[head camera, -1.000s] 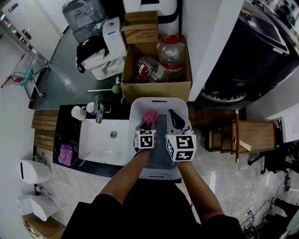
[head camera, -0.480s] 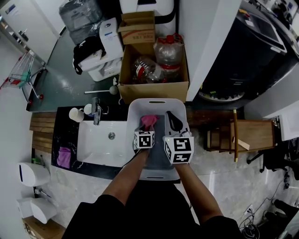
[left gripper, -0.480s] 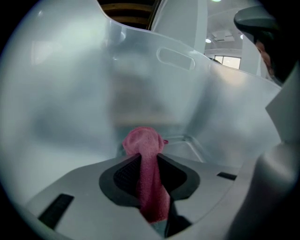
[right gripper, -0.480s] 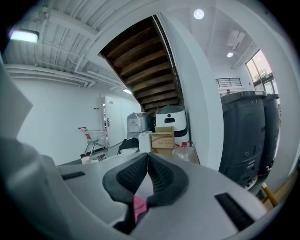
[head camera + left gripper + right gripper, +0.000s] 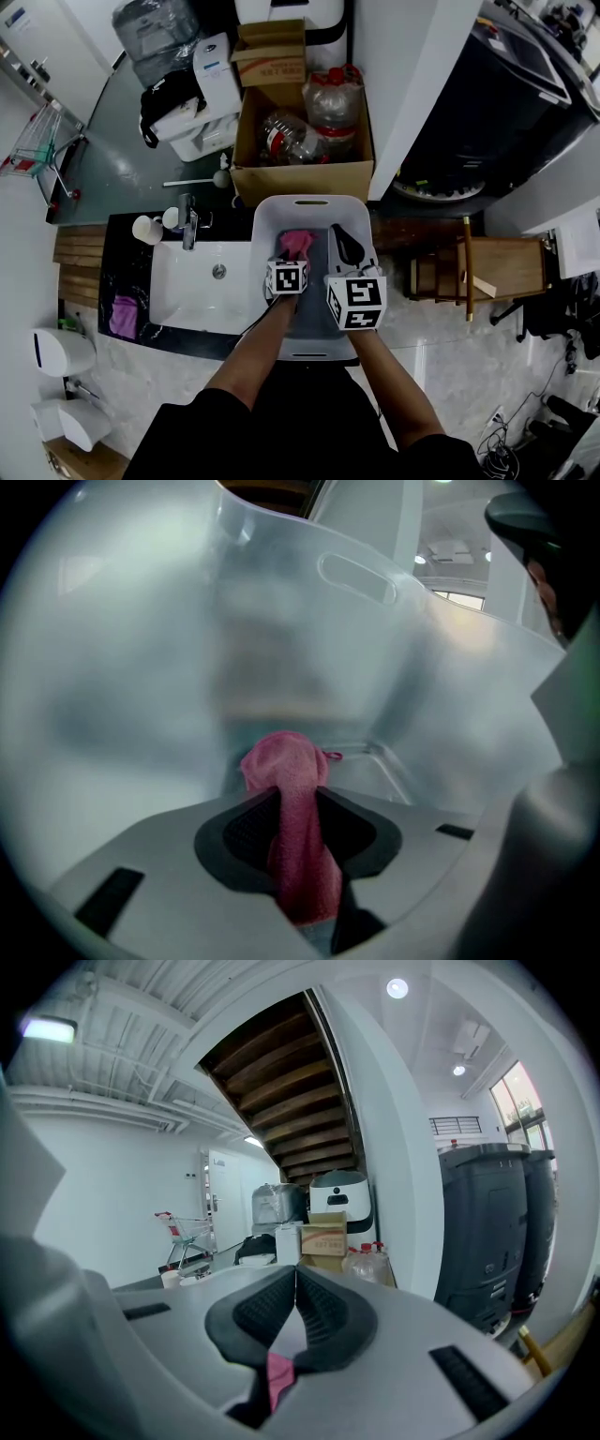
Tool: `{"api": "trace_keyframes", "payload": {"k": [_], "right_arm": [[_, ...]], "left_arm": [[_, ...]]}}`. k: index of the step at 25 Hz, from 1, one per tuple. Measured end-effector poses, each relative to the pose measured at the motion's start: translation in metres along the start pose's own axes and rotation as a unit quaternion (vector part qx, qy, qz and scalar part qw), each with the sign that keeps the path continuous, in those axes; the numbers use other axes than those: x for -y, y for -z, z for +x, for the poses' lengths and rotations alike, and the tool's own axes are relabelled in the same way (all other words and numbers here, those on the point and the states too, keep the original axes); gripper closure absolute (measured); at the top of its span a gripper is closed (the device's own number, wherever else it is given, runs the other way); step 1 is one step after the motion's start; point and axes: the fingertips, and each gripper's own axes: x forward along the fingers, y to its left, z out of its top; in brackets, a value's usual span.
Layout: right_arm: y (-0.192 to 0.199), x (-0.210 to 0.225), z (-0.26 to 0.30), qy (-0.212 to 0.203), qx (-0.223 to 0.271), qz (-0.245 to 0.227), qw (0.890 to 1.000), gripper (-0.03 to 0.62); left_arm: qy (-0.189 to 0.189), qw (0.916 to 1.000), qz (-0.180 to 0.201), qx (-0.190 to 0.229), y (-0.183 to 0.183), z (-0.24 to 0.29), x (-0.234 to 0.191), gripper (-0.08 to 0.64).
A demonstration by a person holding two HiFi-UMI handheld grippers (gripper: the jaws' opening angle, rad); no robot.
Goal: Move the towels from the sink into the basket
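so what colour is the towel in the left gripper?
Plain pink. The towel shows best in the left gripper view, inside the white basket.

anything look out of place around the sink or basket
One thing: a purple cloth lies on the dark counter left of the sink, outside both sink and basket. The sink looks empty and the pink towel is inside the basket. Nothing looks spilled or damaged.

You are getting bright, even light; the basket (image 5: 141, 667) wall is blurring milky, and edges around it are darkening, bending.
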Motion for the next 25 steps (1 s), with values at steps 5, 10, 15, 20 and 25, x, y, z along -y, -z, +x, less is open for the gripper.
{"api": "trace_keyframes", "payload": {"k": [5, 10, 15, 20, 25], "right_arm": [[0.003, -0.005, -0.002, -0.003, -0.001, -0.015, 1.000, 0.575], [0.002, -0.006, 0.000, -0.010, 0.005, -0.005, 1.000, 0.575], [-0.003, -0.004, 0.000, -0.009, 0.013, -0.002, 1.000, 0.575], [-0.005, -0.006, -0.001, -0.011, 0.016, 0.002, 1.000, 0.575], [-0.005, -0.009, -0.002, -0.014, 0.018, 0.002, 1.000, 0.575]], "left_arm": [[0.025, 0.9997, 0.004, -0.003, 0.000, 0.000, 0.011, 0.358], [0.028, 0.9991, 0.033, 0.003, -0.003, -0.001, 0.018, 0.299], [0.031, 0.9977, 0.056, 0.020, -0.013, -0.011, 0.023, 0.288], [0.018, 0.9977, 0.054, 0.036, -0.015, -0.020, 0.019, 0.288], [0.047, 0.9975, 0.045, 0.029, -0.012, -0.021, 0.029, 0.290]]}}
